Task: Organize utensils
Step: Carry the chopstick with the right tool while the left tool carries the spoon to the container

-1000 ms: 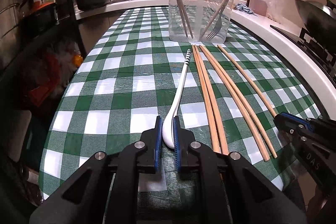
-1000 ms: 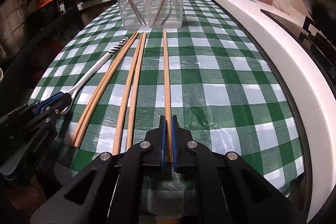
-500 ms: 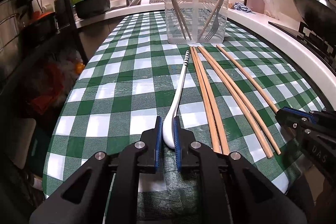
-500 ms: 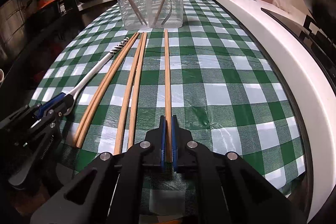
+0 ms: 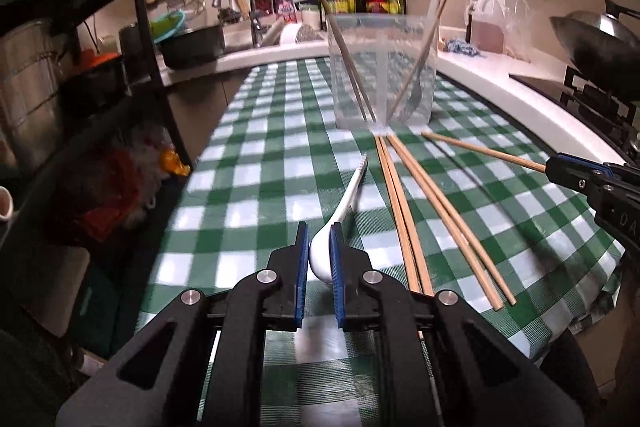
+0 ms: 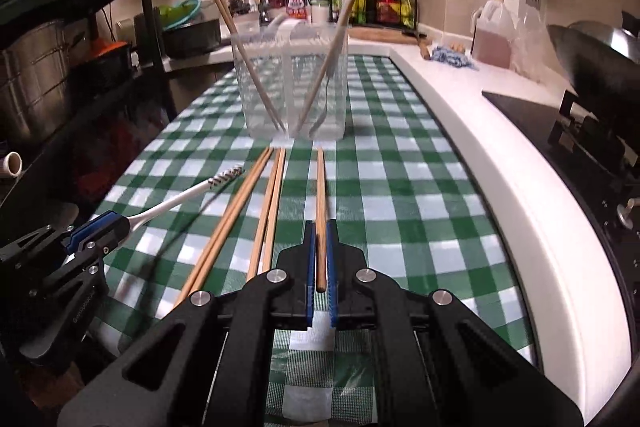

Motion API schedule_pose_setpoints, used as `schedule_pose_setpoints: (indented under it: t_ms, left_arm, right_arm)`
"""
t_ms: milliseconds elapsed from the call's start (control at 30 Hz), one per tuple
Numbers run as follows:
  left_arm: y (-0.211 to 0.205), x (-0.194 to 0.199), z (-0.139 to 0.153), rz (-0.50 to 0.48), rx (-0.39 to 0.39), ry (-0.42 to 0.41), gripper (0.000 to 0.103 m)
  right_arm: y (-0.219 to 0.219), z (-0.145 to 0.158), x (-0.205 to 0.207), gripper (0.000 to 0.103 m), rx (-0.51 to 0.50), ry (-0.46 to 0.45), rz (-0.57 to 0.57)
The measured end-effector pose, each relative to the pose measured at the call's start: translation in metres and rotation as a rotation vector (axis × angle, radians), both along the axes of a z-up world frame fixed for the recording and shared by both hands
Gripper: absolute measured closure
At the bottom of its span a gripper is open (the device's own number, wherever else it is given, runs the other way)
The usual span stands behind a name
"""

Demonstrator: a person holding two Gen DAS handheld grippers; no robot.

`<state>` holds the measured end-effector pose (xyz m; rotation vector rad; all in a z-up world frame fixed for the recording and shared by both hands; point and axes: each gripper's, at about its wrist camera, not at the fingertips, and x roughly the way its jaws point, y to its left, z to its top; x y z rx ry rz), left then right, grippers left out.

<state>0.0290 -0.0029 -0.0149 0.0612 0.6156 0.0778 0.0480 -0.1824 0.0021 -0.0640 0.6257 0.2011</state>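
Note:
My left gripper (image 5: 319,239) is shut on the bowl of a white spoon (image 5: 344,203) with a striped handle end, lifted off the checked cloth. My right gripper (image 6: 319,241) is shut on one wooden chopstick (image 6: 320,195), raised above the table; it also shows in the left wrist view (image 5: 480,150). Several more chopsticks (image 5: 404,203) lie side by side on the cloth. A clear plastic holder (image 5: 382,71) stands behind them with chopsticks and a fork inside. The left gripper shows in the right wrist view (image 6: 100,233).
The green checked tablecloth (image 6: 400,187) covers the table. A white counter edge (image 6: 500,167) and stove (image 6: 592,131) run along the right. A black shelf rack (image 5: 80,67) with pots stands at the left. The sink and bottles are at the back.
Both grippers have risen from the table, lifting the spoon and the single chopstick off the cloth. The other chopsticks stay where they lay.

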Motion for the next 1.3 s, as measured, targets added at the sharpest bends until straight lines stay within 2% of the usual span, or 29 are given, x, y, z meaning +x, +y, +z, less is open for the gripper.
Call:
schedule_pose_setpoints:
  t_ms: [233, 433, 800, 1100, 1300]
  left_arm:
    - [0.001, -0.011, 0.034, 0.002, 0.043, -0.1, 0.092]
    - [0.002, -0.016, 0.063, -0.009, 0.047, -0.174, 0.092]
    - [0.002, -0.016, 0.106, -0.041, 0.035, -0.226, 0.092]
    - [0.001, -0.007, 0.117, -0.051, 0.003, -0.201, 0.091]
    - [0.005, 0.005, 0.122, -0.076, -0.026, -0.156, 0.091]
  right_arm:
    - [-0.001, 0.021, -0.011, 0.098, 0.024, -0.106, 0.013]
    - [-0.005, 0.036, -0.021, 0.098, 0.056, -0.183, 0.021]
    - [-0.011, 0.055, -0.039, 0.098, 0.123, -0.298, 0.039]
    - [-0.015, 0.065, -0.043, 0.098, 0.148, -0.303, 0.039]
    - [-0.018, 0.078, -0.028, 0.098, 0.165, -0.203, 0.058]
